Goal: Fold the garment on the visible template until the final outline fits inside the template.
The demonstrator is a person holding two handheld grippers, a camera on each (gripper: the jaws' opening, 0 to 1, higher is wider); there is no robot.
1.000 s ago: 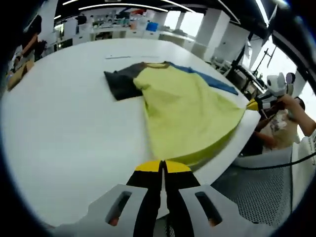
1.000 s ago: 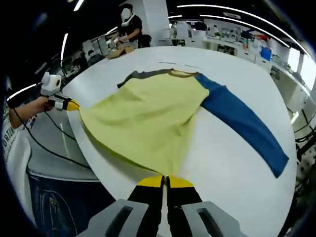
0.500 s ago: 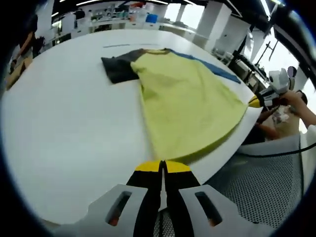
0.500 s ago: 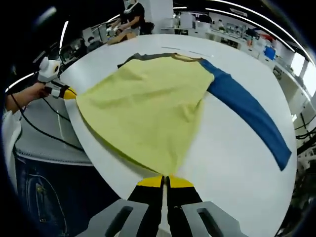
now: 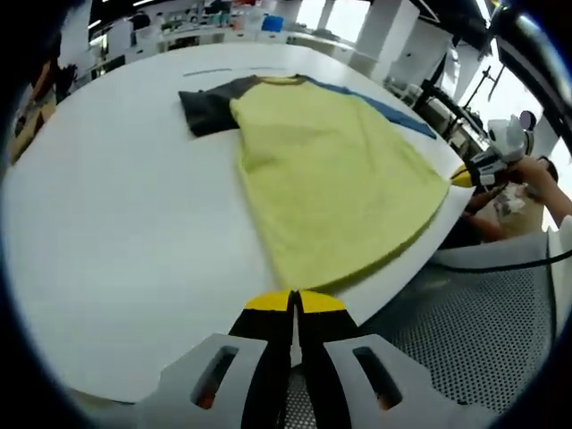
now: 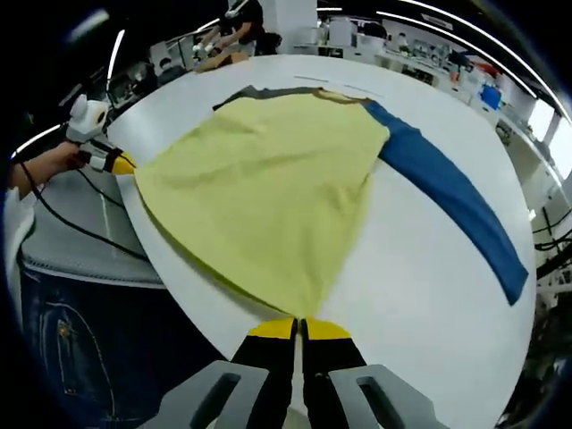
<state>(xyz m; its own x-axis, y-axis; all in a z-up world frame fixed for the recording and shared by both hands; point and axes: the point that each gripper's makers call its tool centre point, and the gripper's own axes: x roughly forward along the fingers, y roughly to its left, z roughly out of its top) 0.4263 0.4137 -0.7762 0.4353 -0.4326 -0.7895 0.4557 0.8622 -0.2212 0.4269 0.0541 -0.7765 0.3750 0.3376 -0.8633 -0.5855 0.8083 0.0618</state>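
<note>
yellow garment [image 5: 335,183] hem corners pinched, each gripper [image 5: 294,302]

Premises: an open-plan lab or workshop. Evidence: rows of cluttered workbenches [image 6: 420,67], white structural columns [image 5: 380,40], ceiling strip lights [image 6: 429,25], and a large white work table [image 5: 116,223].

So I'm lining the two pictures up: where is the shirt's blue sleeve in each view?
Left gripper view: blue sleeve is a thin strip behind the yellow body's far edge, upper right of centre.
Right gripper view: blue sleeve runs long down the right side across the white table.
Shared landmark: the yellow shirt body.
</note>
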